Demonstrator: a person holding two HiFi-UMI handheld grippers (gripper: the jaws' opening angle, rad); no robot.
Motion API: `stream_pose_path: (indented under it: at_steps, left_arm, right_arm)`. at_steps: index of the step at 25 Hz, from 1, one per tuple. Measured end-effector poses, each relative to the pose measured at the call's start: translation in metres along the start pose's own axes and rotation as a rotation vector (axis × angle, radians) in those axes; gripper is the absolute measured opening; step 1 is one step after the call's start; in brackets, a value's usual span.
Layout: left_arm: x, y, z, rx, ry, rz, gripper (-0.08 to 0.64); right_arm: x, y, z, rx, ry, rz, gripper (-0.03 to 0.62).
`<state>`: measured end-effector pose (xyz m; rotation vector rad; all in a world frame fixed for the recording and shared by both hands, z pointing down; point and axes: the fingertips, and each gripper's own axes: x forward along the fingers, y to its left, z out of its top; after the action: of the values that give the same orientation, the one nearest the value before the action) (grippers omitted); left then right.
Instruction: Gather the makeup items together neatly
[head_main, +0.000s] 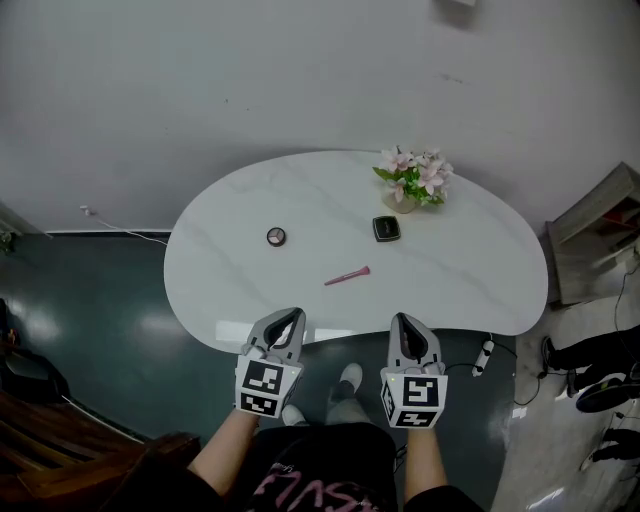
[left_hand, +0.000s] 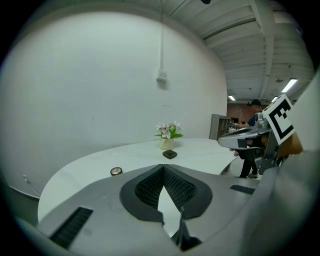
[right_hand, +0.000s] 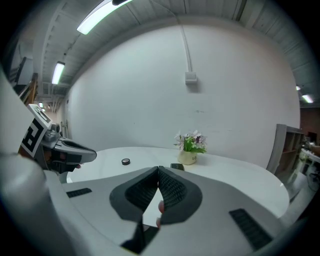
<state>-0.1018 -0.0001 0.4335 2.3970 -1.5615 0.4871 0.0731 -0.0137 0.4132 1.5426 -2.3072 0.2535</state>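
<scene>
Nearest in the head view are my two tools at the near edge of the bench (head_main: 460, 270). The left tool (head_main: 290, 318) and right tool (head_main: 403, 322) both have their jaws pressed together on nothing. The makeup lies scattered ahead: a round compact (head_main: 276, 237) to the left, a pink brush (head_main: 348, 275) in the middle, and a black compact (head_main: 386, 228) just beside the flower pot (head_main: 413, 180). If I arrive with the jaws shut, I judge I'd shove things instead of gripping them. The brush could roll towards the edge, and a reach for the black compact might knock the pot.

From the left gripper view, the pads meet at the tips and my own jaws hide the brush.

From the right gripper view, the pads meet too. A pink sliver shows through the gap below them, but I cannot tell whether it is the brush.
</scene>
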Motion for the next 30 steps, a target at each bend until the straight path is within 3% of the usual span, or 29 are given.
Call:
stream_pose_path:
  at_steps: [15,30]
  left_arm:
    - [0.064,-0.004,0.022,0.000,0.042,0.065,0.012]
    - [0.085,-0.004,0.039,0.018,0.027,0.009,0.012]
  right_arm:
    - [0.063,-0.052,0.006,0.036,0.015,0.106,0.063]
    - [0.073,-0.055,0.017,0.059,0.008,0.079,0.063]
